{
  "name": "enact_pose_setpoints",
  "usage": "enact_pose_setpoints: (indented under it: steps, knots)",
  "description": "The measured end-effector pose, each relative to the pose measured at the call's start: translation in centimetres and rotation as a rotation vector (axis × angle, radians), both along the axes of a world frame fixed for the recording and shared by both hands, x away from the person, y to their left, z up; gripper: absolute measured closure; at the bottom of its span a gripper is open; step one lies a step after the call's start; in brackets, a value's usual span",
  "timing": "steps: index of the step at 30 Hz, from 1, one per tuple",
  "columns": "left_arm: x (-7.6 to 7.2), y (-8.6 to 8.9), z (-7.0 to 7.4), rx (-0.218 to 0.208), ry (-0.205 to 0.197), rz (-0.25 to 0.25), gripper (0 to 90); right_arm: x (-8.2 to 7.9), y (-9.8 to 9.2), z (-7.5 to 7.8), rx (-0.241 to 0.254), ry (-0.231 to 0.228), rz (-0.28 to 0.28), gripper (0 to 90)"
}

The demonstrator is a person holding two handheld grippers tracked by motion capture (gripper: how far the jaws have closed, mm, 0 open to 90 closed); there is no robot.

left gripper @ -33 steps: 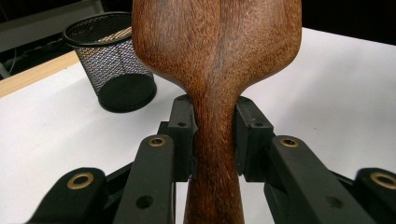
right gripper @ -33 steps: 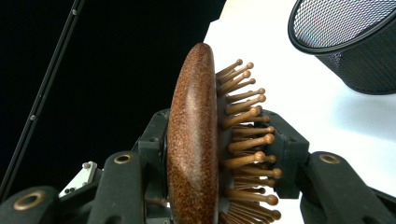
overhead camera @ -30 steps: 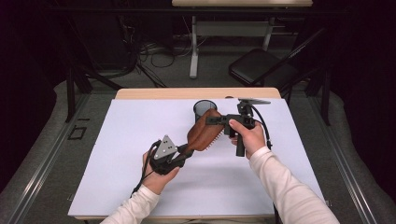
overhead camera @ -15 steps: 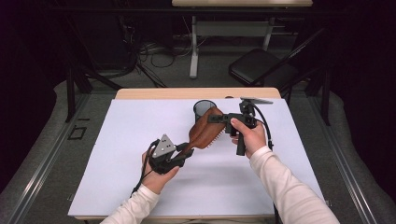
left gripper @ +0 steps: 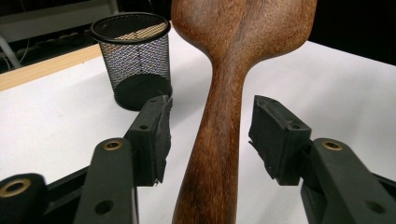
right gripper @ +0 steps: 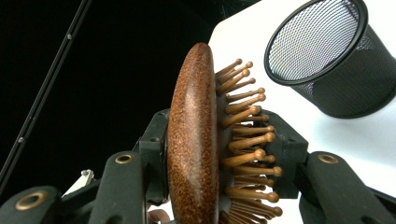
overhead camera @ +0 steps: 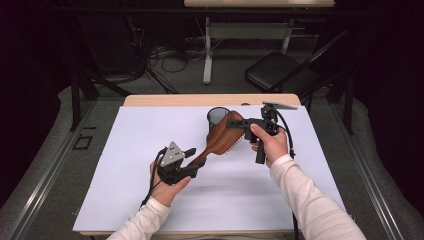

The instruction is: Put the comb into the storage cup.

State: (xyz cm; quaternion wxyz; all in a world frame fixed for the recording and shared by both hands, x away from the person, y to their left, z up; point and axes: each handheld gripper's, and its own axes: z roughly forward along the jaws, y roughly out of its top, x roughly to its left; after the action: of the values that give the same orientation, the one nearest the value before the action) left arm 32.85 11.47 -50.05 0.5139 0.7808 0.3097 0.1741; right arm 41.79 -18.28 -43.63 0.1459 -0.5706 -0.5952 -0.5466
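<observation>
A brown wooden hairbrush [overhead camera: 222,137] hangs tilted above the white table cover [overhead camera: 125,175], its head up at the right. My right gripper [overhead camera: 235,122] is shut on the head, one pad on the smooth back [right gripper: 194,140] and the other among the wooden bristles [right gripper: 243,140]. My left gripper [overhead camera: 192,161] is at the lower end. Its jaws have just been opening and now stand open on either side of the handle [left gripper: 219,140], with a gap between each pad [left gripper: 273,133] and the wood. A black mesh cup [overhead camera: 217,117] stands upright just behind the brush head.
The mesh cup [left gripper: 135,60] sits near the table's far edge, close to the brush head [right gripper: 327,60]. A bare wooden strip [overhead camera: 200,100] runs along that edge. On the floor beyond are a black chair [overhead camera: 280,72] and a desk leg [overhead camera: 207,50].
The left gripper's jaws have spread away from the handle. The right hand has shifted only slightly with the brush head; the left hand has stayed put.
</observation>
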Motion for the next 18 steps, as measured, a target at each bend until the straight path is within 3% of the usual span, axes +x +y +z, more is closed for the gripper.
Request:
enact_pose_setpoints:
  steps: [5, 10, 18]
  knots:
    - [0.2, 0.2, 0.0, -0.015, 0.002, 0.002, 43.4, 0.1, -0.1, 0.3, -0.005, -0.016, -0.014, 50.8]
    - [0.5, 0.5, 0.0, -0.019, 0.01, 0.028, 38.7, 0.2, -0.1, 0.8, -0.041, -0.041, -0.024, 50.7]
    - [0.9, 1.2, 0.0, -0.029, 0.008, 0.039, 39.2, 0.3, -0.3, 1.5, -0.066, -0.055, -0.035, 50.7]
